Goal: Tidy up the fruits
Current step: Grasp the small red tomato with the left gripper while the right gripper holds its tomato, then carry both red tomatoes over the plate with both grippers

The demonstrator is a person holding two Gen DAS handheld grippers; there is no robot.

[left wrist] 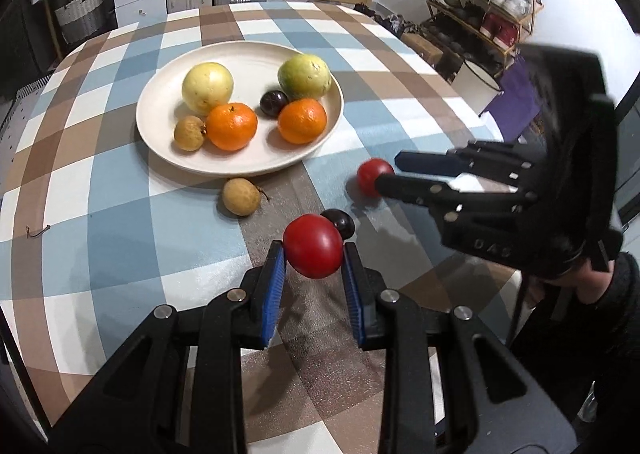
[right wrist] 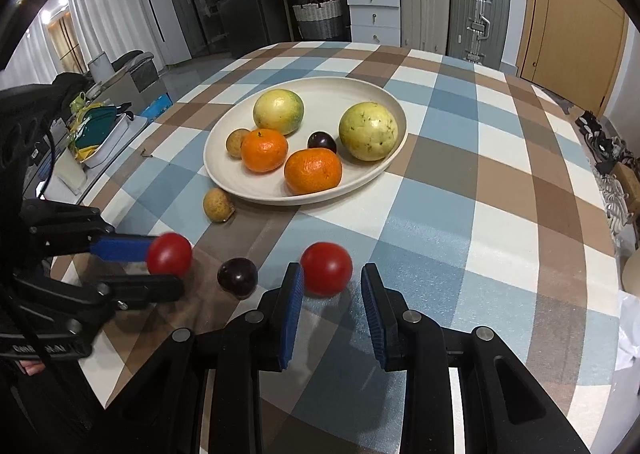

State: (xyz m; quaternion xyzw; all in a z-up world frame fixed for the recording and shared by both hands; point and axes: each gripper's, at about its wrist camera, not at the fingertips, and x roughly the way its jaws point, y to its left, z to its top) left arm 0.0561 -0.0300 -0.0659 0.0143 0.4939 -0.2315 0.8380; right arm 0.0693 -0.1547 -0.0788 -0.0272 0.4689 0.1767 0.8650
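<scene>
My left gripper (left wrist: 313, 256) pinched a red tomato (left wrist: 313, 245) between its blue pads, both pads pressed against its sides, its long axis lying roughly crosswise between them. My right gripper (right wrist: 332, 282) was spread around a second tomato (right wrist: 326, 268); the near pad touched it, the far pad stood apart.

Only the left view showed the shoe rack (left wrist: 486, 10) past the table's far right edge; only the right view showed the cluttered side shelf (right wrist: 100, 130) off the left edge.

A dark plum (right wrist: 237, 277) lay just beside both tomatoes, between the grippers. A brown longan (left wrist: 241, 196) sat near the plate (left wrist: 240, 162) rim, on the checked cloth (left wrist: 100, 222).

The plate held two guavas, two oranges, a plum and a longan, with bare room at its front.
</scene>
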